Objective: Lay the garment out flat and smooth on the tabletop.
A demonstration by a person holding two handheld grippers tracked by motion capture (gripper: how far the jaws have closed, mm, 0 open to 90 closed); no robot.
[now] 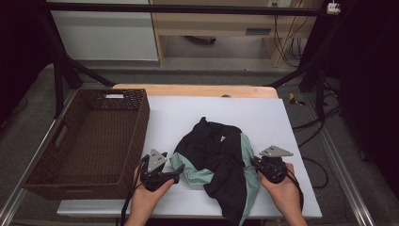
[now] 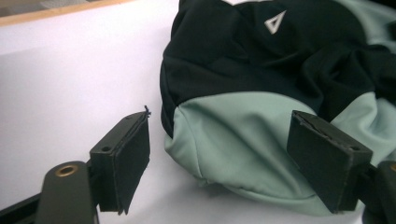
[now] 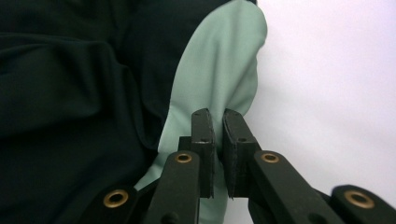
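Note:
A crumpled black and mint-green garment (image 1: 216, 155) (image 2: 243, 70) (image 3: 70, 93) lies on the white table cover (image 1: 188, 113), its lower end hanging over the front edge. My left gripper (image 1: 178, 175) (image 2: 219, 154) sits at the garment's left side, jaws open wide. A mint-green fold lies between them, untouched by the pads. My right gripper (image 1: 254, 165) (image 3: 218, 116) is at the garment's right side. Its jaws stand nearly together, pinching the mint-green edge at their tips.
A dark brown woven basket (image 1: 141, 113) stands empty at the left of the table, close to my left hand. Bare white cover lies behind and to the right of the garment. Cables and a black frame surround the table.

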